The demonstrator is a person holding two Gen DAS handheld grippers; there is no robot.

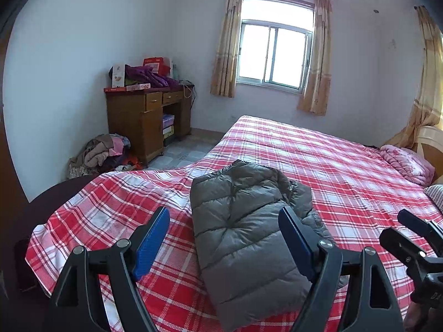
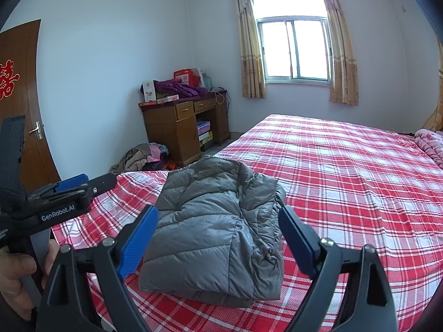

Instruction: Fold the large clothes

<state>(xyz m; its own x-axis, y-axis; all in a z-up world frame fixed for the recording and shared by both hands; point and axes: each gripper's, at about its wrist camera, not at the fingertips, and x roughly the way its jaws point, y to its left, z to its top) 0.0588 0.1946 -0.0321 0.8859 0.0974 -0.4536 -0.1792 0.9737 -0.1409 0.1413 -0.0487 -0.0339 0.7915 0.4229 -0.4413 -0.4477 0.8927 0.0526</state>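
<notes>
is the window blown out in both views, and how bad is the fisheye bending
Left wrist view: window blown out white, bed edges bowed, dark corners. Right wrist view: window equally overexposed, door curved, grey jacket evenly lit and sharp.

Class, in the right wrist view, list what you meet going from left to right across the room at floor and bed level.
Door → clothes pile → desk → grey jacket → pink quilt.
</notes>
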